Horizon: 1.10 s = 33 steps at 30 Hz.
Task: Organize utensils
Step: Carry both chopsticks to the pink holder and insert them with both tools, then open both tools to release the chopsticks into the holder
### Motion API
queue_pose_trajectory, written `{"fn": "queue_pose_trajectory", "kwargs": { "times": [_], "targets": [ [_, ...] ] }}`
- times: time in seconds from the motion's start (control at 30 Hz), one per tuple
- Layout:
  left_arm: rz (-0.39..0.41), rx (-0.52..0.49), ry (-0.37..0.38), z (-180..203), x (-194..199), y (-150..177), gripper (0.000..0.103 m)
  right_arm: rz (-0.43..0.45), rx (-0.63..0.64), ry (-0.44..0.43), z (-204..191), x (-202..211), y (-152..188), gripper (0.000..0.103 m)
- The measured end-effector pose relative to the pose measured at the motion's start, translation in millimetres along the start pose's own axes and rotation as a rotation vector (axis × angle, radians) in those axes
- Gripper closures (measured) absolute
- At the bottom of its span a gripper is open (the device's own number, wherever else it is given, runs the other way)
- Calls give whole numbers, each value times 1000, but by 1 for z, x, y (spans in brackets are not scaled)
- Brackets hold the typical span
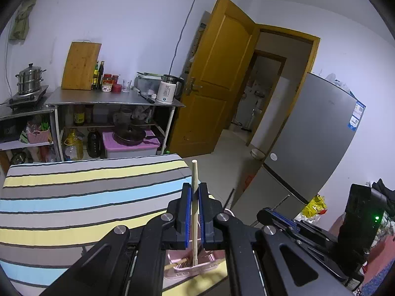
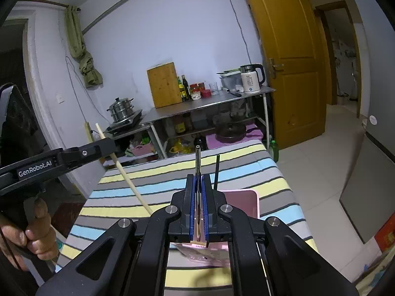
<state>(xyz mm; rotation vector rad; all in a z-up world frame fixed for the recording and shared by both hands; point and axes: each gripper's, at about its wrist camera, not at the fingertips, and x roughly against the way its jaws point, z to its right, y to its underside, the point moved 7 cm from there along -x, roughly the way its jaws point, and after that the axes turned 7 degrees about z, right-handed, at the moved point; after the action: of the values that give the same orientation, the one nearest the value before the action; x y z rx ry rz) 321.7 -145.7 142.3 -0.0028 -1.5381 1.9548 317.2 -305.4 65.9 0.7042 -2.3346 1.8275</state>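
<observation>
In the left wrist view my left gripper (image 1: 195,189) is shut on a pale wooden chopstick (image 1: 195,172) that stands nearly upright. Its lower end hangs over a pink basket (image 1: 205,266), where another wooden stick (image 1: 175,264) lies. The right wrist view has my right gripper (image 2: 198,179) shut on a thin metal chopstick (image 2: 197,160) that points up and forward. Just past it a black chopstick (image 2: 216,172) stands in the pink basket (image 2: 249,197). The left gripper (image 2: 111,145) also shows at the left there, with the wooden chopstick (image 2: 128,175) slanting through it and a person's hand (image 2: 37,234) on its handle.
The basket sits on a table with a striped cloth (image 1: 74,197). Behind the table stands a steel shelf (image 1: 111,98) with a kettle (image 1: 167,90), a cutting board (image 1: 80,66), bottles and jars. A grey fridge (image 1: 316,135) and an open wooden door (image 1: 217,79) are to the right.
</observation>
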Motion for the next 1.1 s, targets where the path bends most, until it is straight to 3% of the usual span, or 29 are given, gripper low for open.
{"fn": "queue_pose_trajectory", "kwargs": {
  "times": [0.57,0.77,0.93,1.1],
  "targets": [
    [-107,4,-34,-35,-52,60,98,-132,-15,14,12,-43,56,98],
    [-125,7,-31,-40,-49,68,98,-169,-20,13,14,-48,65,98],
    [-117,9,-33,-40,-40,68,97,-160,-14,14,11,-41,63,87],
    [-88,8,-37,-41,-19,63,96,-137,-11,22,10,-30,58,84]
  ]
}}
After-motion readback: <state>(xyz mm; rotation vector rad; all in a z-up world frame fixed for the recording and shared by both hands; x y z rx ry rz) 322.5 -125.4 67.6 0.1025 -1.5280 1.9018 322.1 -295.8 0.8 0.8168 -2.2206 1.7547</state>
